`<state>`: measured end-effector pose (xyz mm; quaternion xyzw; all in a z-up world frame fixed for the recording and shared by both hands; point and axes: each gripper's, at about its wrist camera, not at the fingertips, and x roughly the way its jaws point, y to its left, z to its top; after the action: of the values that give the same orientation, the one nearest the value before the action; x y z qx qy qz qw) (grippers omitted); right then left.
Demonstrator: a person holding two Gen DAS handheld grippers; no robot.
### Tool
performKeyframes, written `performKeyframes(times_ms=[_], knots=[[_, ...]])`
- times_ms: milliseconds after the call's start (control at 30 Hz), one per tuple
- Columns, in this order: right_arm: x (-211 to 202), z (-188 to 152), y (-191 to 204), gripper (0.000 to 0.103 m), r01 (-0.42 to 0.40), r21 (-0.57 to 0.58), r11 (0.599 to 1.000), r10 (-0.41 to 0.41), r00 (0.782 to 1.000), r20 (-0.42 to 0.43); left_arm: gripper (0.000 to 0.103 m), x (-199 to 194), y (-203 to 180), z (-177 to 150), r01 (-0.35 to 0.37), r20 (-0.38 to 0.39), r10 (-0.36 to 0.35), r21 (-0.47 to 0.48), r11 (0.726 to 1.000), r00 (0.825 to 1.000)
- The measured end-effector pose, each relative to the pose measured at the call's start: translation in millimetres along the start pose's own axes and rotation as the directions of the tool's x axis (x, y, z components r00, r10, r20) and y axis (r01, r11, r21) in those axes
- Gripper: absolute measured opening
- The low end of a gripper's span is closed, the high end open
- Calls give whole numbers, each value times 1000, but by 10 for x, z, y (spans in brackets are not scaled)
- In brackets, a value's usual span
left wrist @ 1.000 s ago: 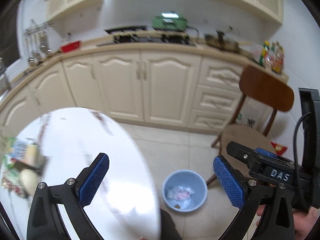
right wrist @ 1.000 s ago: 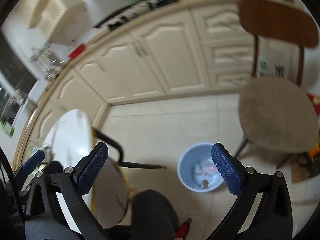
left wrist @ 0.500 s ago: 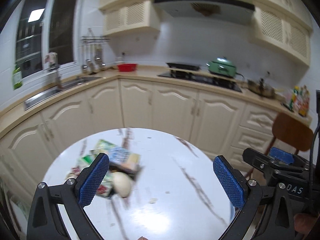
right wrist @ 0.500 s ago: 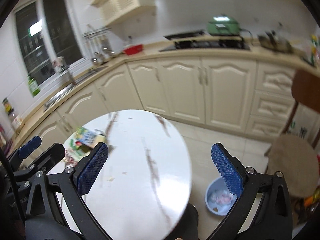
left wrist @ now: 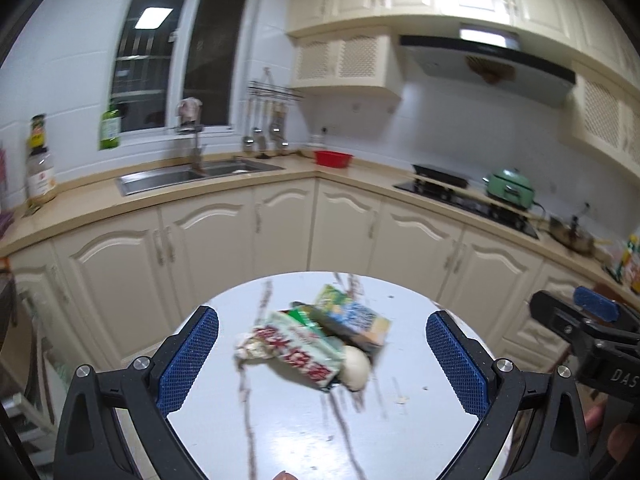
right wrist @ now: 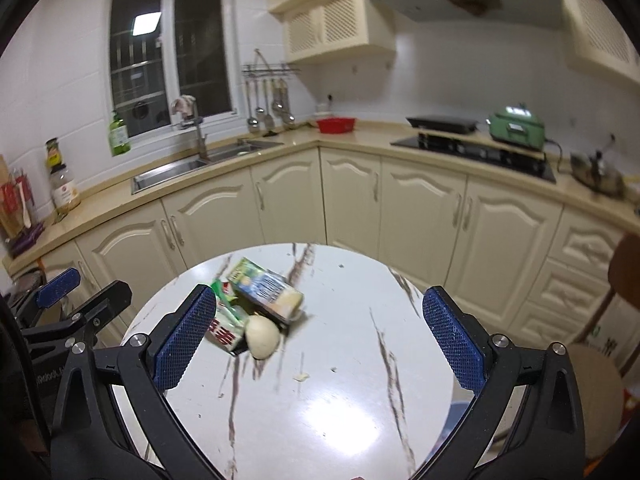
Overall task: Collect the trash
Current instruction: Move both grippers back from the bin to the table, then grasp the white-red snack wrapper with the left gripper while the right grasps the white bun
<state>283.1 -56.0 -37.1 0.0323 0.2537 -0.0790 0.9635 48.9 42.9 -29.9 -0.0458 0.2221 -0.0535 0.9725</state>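
The trash sits in one loose heap on the round marble-patterned table (left wrist: 420, 432): a green-and-white wrapper with red characters (left wrist: 304, 350), a blue-and-green carton (left wrist: 354, 316) leaning across the back of it, a crumpled scrap (left wrist: 250, 346) at the wrapper's far-left end, and a pale egg-shaped piece (left wrist: 354, 368) touching the wrapper's near-right corner. From the left gripper (left wrist: 322, 356) the heap lies straight ahead, framed between its two blue pads; its jaws stand wide apart and hold nothing. From the right gripper (right wrist: 320, 334) the same heap lies ahead and to the left, partly behind the left pad, and this gripper too is spread wide and empty. A few crumbs (right wrist: 302, 377) lie nearer on the tabletop. The pieces overlap, so closing on one could drag or tip its neighbours; the rounded piece looks liable to roll off toward the table edge if nudged, and the thin wrapper may slip flat under the pads.
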Motion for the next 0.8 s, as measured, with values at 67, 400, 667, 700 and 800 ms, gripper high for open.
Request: performKeyframes(times_ms=[67,400,667,700,800], knots=[[-14,4,100,103,-13,-26,1000,13,1000,9,102,-19,33,-29,-21,0,21,-21,1000,1000],[209,-17,362,103,-41,-85,996,39,999,-23,102,109,70,-54,-66,-25,64,-61,996,998],[923,-332,357,103,-64,-91,994,45,979,-197,102,736,215,120,-76,-131,64,-85,993,989],[1054,-404,362,103,-72,-90,993,50,972,-230,102,839,242,135,-79,-149,65,-92,993,987],[1343,-564,381,103,-82,-96,992,50,953,-298,102,1106,312,128,-87,-196,65,-108,990,978]])
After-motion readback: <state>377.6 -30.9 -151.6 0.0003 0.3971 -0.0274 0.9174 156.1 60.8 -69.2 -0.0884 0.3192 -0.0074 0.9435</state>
